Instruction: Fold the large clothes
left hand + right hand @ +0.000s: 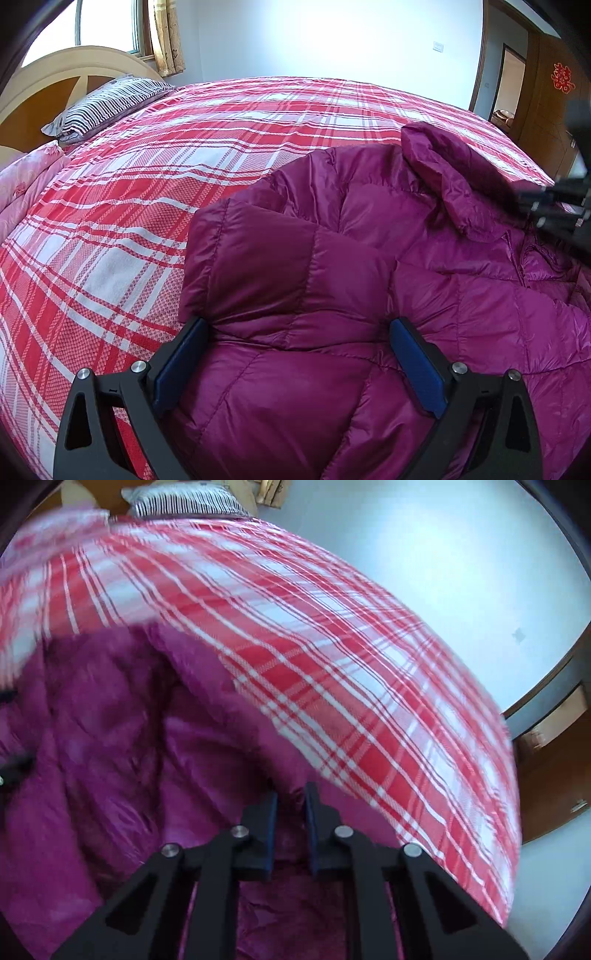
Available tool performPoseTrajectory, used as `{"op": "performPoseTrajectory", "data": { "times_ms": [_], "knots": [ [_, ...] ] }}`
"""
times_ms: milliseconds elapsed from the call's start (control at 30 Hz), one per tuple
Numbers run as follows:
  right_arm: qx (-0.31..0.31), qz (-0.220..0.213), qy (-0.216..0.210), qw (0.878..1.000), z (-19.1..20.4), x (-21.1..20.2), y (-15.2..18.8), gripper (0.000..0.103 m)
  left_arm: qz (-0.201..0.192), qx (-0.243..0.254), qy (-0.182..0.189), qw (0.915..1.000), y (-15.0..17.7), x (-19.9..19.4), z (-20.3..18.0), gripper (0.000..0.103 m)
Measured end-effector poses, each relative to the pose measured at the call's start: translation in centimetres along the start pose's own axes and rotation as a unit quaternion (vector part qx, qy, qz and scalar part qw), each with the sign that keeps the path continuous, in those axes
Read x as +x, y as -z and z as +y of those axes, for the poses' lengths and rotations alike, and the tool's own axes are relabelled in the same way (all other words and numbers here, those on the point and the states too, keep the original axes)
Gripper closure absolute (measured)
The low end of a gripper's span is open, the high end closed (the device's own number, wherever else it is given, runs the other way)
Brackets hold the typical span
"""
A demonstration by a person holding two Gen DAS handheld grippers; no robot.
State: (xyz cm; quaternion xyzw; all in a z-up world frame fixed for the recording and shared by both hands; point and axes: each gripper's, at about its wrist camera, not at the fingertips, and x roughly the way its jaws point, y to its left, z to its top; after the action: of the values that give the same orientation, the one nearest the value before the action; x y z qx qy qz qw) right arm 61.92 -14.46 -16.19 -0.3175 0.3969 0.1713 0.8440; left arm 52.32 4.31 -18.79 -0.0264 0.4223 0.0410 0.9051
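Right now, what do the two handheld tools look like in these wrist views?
Both match: the left tool and right tool have matte black angular linkage arms with triangular cut-outs and round silver pivot pins. Each finger carries a flat, dark blue textured pad. No cables, markings, sleeves or hands are visible in either view.

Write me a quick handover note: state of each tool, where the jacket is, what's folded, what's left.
Left tool: open, straddling the folded-over sleeve, not pinching.
Right tool: nearly shut on a fold of the purple down jacket near its edge; view blurred.
Jacket lies on the plaid bedspread, hood toward the far side of the bed.
Done: one sleeve laid across the body.
Left: probably the other side, then folding the body.
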Motion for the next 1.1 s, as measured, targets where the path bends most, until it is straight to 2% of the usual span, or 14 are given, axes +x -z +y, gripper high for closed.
{"op": "performPoseTrajectory", "data": {
  "times_ms": [67, 167, 267, 333, 467, 533, 600, 667, 800, 933, 1000, 1033, 1100],
  "knots": [
    [0.022, 0.008, -0.003, 1.000, 0.0, 1.5, 0.8, 0.087, -0.001, -0.005, 0.009, 0.9999, -0.1, -0.4, 0.3, 0.004],
    [0.052, -0.020, -0.006, 0.998, -0.2, 1.6, 1.5, 0.087, -0.011, -0.008, 0.033, 0.9994, -1.0, -2.3, 0.9, 0.004],
    [0.073, -0.042, -0.015, 0.996, -0.6, 1.5, 2.2, 0.087, -0.067, 0.002, 0.023, 0.9975, -4.4, -5.8, 1.0, 0.004],
    [0.072, -0.049, -0.011, 0.996, -0.3, 1.5, 2.4, 0.087, -0.101, -0.002, 0.015, 0.9948, -7.8, -7.0, 0.5, 0.004],
    [0.058, -0.052, 0.005, 0.997, 0.4, 1.7, 2.3, 0.085, -0.101, 0.018, 0.016, 0.9946, -13.5, -4.8, -2.7, 0.004],
    [0.058, -0.054, 0.006, 0.997, 0.5, 1.7, 2.3, 0.085, -0.092, 0.061, -0.003, 0.9939, -15.0, -2.3, -5.4, 0.004],
    [0.064, -0.056, 0.000, 0.996, 0.3, 1.6, 2.4, 0.085, -0.070, 0.093, -0.051, 0.9919, -15.0, 0.8, -7.5, 0.004],
    [0.069, -0.059, -0.005, 0.996, 0.1, 1.6, 2.6, 0.085, -0.040, 0.100, -0.082, 0.9908, -14.3, 3.3, -8.0, 0.004],
    [0.075, -0.063, -0.014, 0.995, -0.1, 1.5, 2.7, 0.085, -0.007, 0.112, -0.090, 0.9896, -10.5, 6.1, -7.4, 0.004],
    [0.087, -0.063, -0.044, 0.993, -0.8, 1.0, 2.7, 0.084, -0.010, 0.094, -0.080, 0.9923, -9.6, 6.4, -6.8, 0.004],
    [0.113, -0.067, -0.077, 0.988, -1.8, 0.1, 2.9, 0.075, -0.010, 0.093, -0.080, 0.9924, -9.5, 6.4, -7.0, 0.004],
    [0.137, -0.076, -0.104, 0.982, -2.6, -0.7, 3.1, 0.071, -0.011, 0.093, -0.080, 0.9923, -9.4, 6.5, -7.0, 0.004],
    [0.178, -0.103, -0.130, 0.970, -3.8, -2.5, 3.4, 0.052, -0.012, 0.090, -0.077, 0.9928, -9.3, 6.5, -7.0, 0.004]
  ]
}}
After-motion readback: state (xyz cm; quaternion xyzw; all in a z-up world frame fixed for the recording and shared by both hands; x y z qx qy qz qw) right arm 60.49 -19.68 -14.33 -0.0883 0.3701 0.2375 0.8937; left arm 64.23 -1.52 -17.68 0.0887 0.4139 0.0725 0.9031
